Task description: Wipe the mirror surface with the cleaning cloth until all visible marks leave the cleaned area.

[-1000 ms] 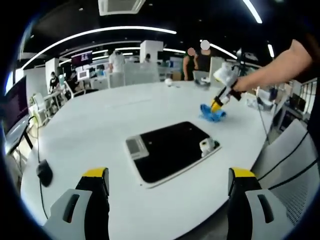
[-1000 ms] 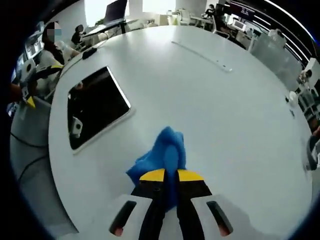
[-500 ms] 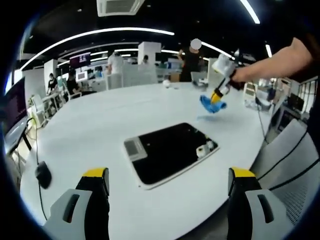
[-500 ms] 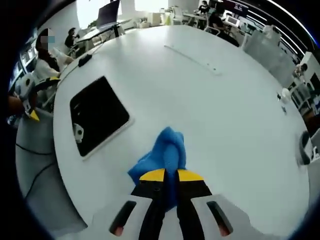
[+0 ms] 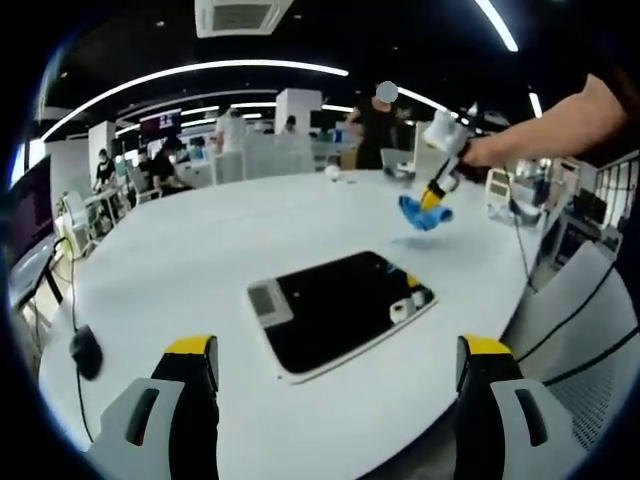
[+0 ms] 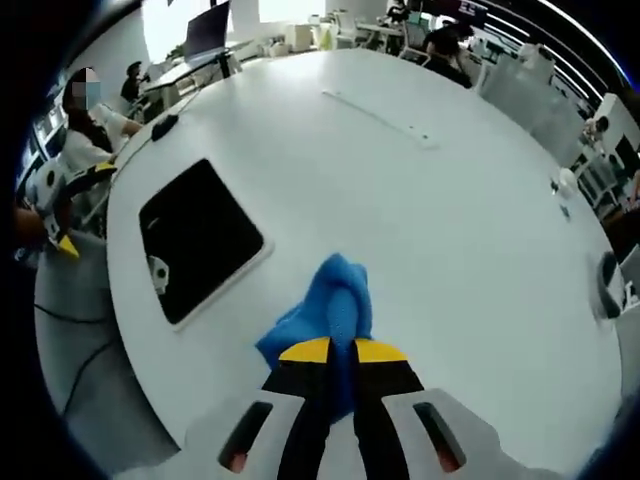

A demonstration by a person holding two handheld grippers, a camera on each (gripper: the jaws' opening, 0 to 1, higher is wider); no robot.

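Near the table's left edge, a dark mouse. Mid-table, flat, the mirror, wide bare white all round. Left gripper spread wide, holding nothing. Right gripper clamped on the blue cloth, raised clear above the tabletop.

- The mirror is a dark rectangular panel with a pale frame, laid flat on the white table; ceiling fixtures are reflected in it, and a small white patch is seen near 1 corner.
- The cleaning cloth is bright blue and bunched up, pinched between the closed jaws of the right gripper and held above the tabletop, well apart from the mirror.
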